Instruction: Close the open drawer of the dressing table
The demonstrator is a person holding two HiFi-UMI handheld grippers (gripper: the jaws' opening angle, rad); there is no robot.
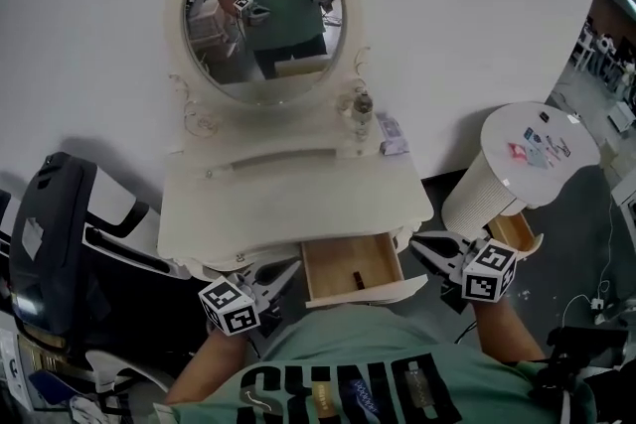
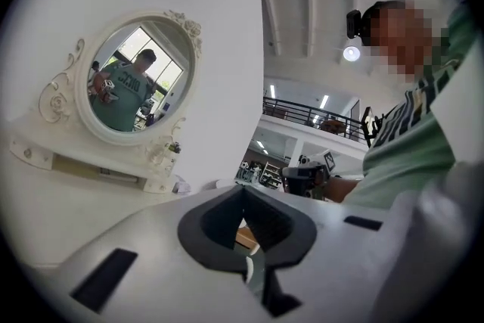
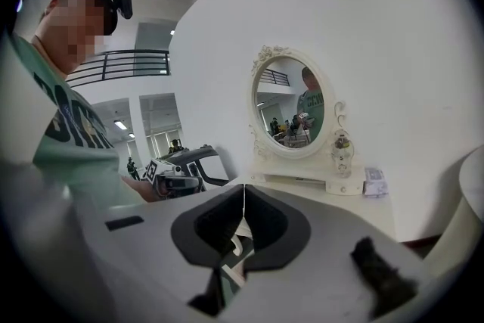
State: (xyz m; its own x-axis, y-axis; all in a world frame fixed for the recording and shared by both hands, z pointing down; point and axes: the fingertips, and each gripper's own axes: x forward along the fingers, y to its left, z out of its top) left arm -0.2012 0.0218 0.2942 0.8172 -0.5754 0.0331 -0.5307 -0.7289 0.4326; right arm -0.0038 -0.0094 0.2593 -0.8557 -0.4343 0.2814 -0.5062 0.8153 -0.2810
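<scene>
The white dressing table [image 1: 288, 199] with its oval mirror [image 1: 263, 15] stands against the wall. Its middle drawer [image 1: 353, 265] is pulled out toward me, showing a bare wooden inside with one small dark item. My left gripper [image 1: 294, 267] is shut and empty, just left of the drawer's front corner and pointing at it. My right gripper [image 1: 417, 244] is shut and empty too, just right of the drawer. In the left gripper view the jaws [image 2: 243, 190] meet, with the mirror [image 2: 136, 79] beyond. The right gripper view shows closed jaws [image 3: 243, 190] and the left gripper [image 3: 175, 176] across.
A glass bottle [image 1: 363, 107] and a small box [image 1: 392, 133] sit at the tabletop's back right. A round white ribbed stand [image 1: 527, 159] is at the right, with a wooden box [image 1: 517, 231] at its foot. A dark chair [image 1: 55, 243] is at the left.
</scene>
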